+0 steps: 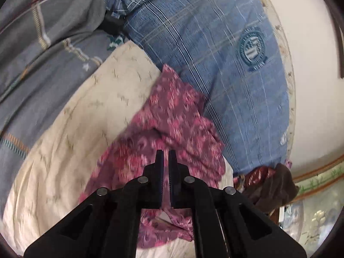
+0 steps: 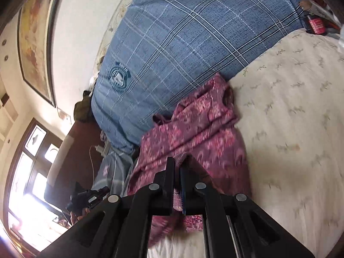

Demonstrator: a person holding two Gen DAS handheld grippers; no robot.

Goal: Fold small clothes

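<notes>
Currently both grippers clamp the pink garment [image 1: 172,129] — left gripper [image 1: 166,157] and right gripper [image 2: 177,163] each pinch an edge — and it lies crumpled on the cream sheet [image 2: 290,107], against the blue pillow [image 1: 215,43].

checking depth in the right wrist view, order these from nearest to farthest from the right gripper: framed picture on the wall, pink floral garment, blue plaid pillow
From the right gripper:
1. pink floral garment, pinched in its jaws, spread just ahead on the bed.
2. blue plaid pillow, behind the garment, upper middle.
3. framed picture, on the wall, far left.
</notes>
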